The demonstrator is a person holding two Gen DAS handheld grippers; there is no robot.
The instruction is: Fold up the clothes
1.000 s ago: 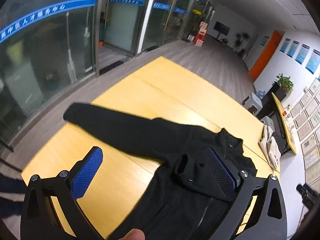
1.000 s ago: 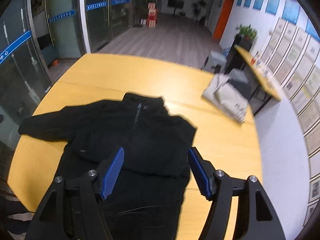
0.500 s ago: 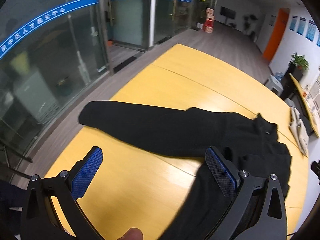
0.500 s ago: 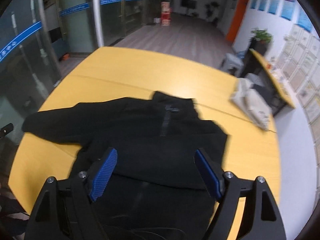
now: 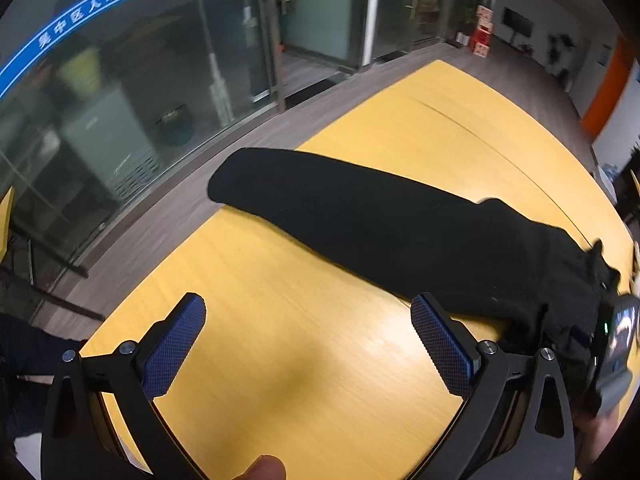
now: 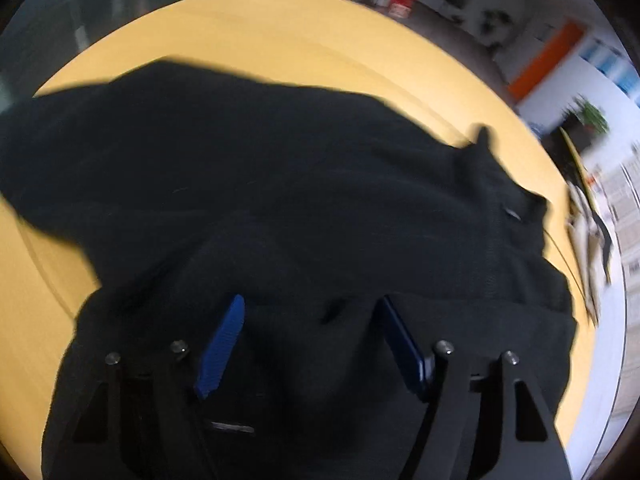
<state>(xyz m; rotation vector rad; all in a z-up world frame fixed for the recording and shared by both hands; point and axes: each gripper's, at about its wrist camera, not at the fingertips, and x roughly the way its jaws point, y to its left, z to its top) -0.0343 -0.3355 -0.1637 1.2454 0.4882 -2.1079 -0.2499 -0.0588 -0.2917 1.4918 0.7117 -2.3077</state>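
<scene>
Left gripper (image 5: 308,344) spread wide and empty above bare table (image 5: 280,320), near the outstretched sleeve (image 5: 360,216), likely lined up to fold it inward; right gripper (image 6: 312,344) parted, low over black jacket (image 6: 280,200).

**A:** so what's the right wrist cam got?

**B:** mostly a black fleece zip-up jacket (image 6: 320,208) spread over a round yellow wooden table (image 6: 280,40). One sleeve runs off to the left, the collar pokes up on the right.

**A:** and the gripper?

**B:** right gripper (image 6: 312,320) with blue textured pads (image 6: 222,344) is low over the jacket body, jaws spread apart, nothing pinched between them. Frame's pretty blurry. Something pale lies at the table's right edge, can't tell what.
</scene>
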